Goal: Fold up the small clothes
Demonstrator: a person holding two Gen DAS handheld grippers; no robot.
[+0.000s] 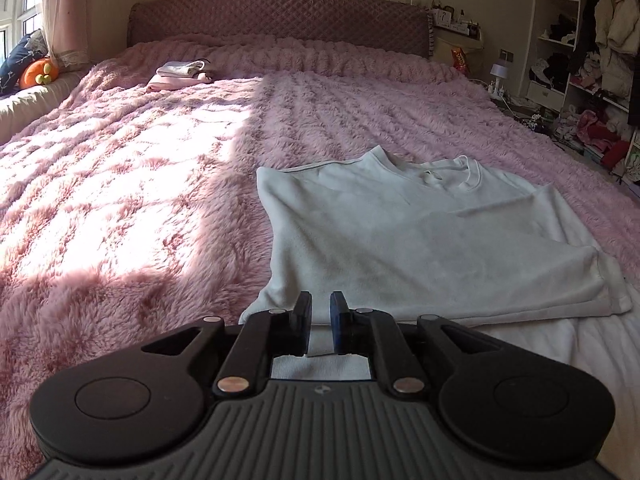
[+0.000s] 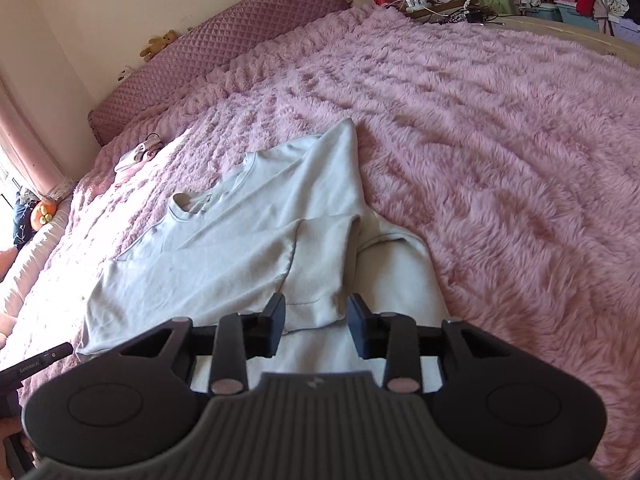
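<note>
A white small top (image 1: 420, 232) lies on the pink fluffy bed cover, collar toward the headboard, with one side folded over its body. It also shows in the right wrist view (image 2: 248, 248). My left gripper (image 1: 320, 312) is at the top's near left hem, its fingers a narrow gap apart with white cloth showing between them; whether it pinches the cloth is unclear. My right gripper (image 2: 316, 316) is open just above the near hem beside the folded sleeve edge, holding nothing.
The pink fluffy bed cover (image 1: 132, 184) spreads all round. A small stack of folded clothes (image 1: 180, 74) lies near the quilted headboard (image 1: 280, 16). Cluttered shelves (image 1: 580, 60) stand to the right. An orange plush toy (image 1: 38, 74) sits by the window.
</note>
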